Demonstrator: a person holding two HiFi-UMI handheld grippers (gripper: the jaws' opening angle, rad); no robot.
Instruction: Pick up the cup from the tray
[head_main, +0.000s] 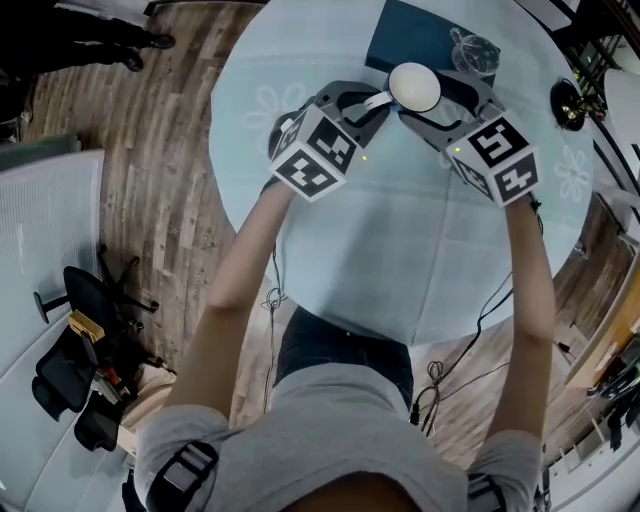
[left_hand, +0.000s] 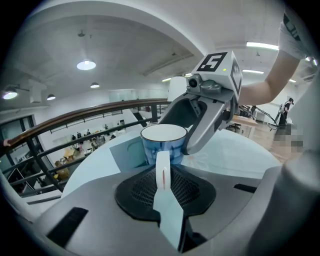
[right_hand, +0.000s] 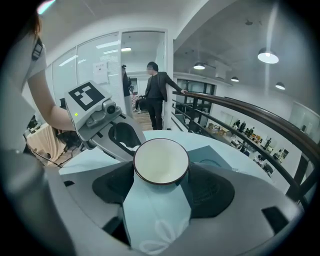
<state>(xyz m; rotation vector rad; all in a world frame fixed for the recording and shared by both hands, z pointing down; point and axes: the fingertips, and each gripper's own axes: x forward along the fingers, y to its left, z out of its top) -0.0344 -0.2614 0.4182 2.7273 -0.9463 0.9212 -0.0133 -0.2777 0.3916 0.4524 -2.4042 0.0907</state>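
Note:
A cup (head_main: 413, 87), blue outside and white inside, hangs above the round table between both grippers. My left gripper (head_main: 378, 100) is shut on its white handle (left_hand: 163, 169), which stands upright between the jaws in the left gripper view. My right gripper (head_main: 425, 106) is shut on the cup's body (right_hand: 161, 161), one jaw on each side. In the head view the dark blue tray (head_main: 425, 38) lies just beyond the cup, at the table's far side. The right gripper (left_hand: 201, 125) shows behind the cup (left_hand: 164, 141) in the left gripper view.
A clear glass object (head_main: 475, 50) sits on the tray. The table (head_main: 400, 250) has a pale blue cloth with flower prints. Wooden floor, a black office chair (head_main: 85, 300) and cables lie around it. A person (right_hand: 159, 92) stands by a railing.

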